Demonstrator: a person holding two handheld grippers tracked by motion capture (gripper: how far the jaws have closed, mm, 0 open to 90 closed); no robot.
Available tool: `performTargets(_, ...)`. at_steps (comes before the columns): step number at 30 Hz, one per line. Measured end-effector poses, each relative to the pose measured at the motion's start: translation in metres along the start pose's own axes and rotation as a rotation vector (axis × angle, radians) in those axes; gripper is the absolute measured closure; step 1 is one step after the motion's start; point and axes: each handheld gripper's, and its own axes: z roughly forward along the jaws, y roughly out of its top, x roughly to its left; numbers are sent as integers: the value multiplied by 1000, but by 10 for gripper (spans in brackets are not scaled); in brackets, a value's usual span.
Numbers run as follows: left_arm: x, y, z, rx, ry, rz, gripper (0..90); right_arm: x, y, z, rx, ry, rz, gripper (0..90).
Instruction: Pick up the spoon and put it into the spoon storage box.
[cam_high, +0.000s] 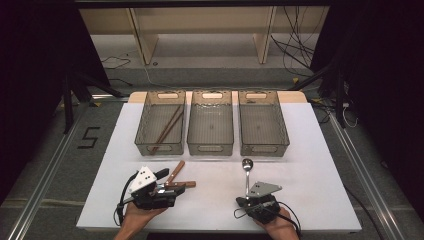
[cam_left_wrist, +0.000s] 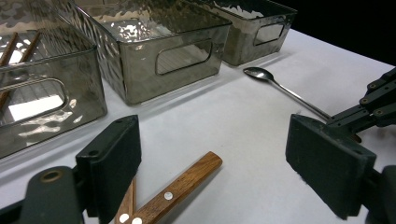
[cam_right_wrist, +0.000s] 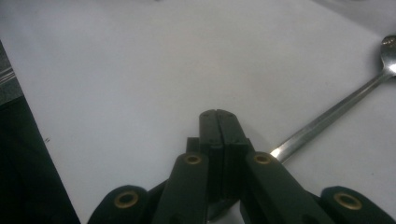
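Note:
A long metal spoon (cam_high: 247, 175) lies on the white table, bowl toward the bins. My right gripper (cam_high: 246, 201) is at its handle end, and in the right gripper view (cam_right_wrist: 218, 116) the jaws are pressed together with the spoon handle (cam_right_wrist: 336, 112) running in under them. Two wooden-handled utensils (cam_high: 179, 179) lie crossed at the front left. My left gripper (cam_high: 171, 188) stands wide open around them. In the left gripper view (cam_left_wrist: 212, 128) one wooden handle (cam_left_wrist: 187, 182) lies between the pads, untouched. The spoon (cam_left_wrist: 280, 86) lies beyond it.
Three smoky clear bins stand in a row at the back: left bin (cam_high: 160, 148), middle bin (cam_high: 210, 148), right bin (cam_high: 264, 149). Brown chopsticks (cam_high: 167, 125) lie in the left bin. The table's front edge (cam_high: 210, 229) is just below both hands.

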Motion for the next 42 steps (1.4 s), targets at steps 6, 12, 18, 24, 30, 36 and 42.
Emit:
performTargets(6,0,-1,-2,-4,11,5,183,-2,-2,-8,38,-16,1,900)
performTargets(12,1,-1,-4,-10,19,5,183,-5,-8,-18,66,-54,0,900)
performTargets(18,2,-2,-4,-5,24,0,184,-18,-18,-31,73,-91,42,900)
performTargets(24,5,-3,-4,0,36,5,184,-32,-24,-41,81,-133,67,900)
performTargets(30,7,-4,-4,-3,50,-2,184,-43,-28,-48,93,-174,105,900)
performTargets(36,9,-5,-5,-3,55,-1,184,-45,-28,-50,97,-185,106,900)
performTargets(42,10,-5,-5,-9,60,-3,184,-53,-19,-57,32,-178,159,838)
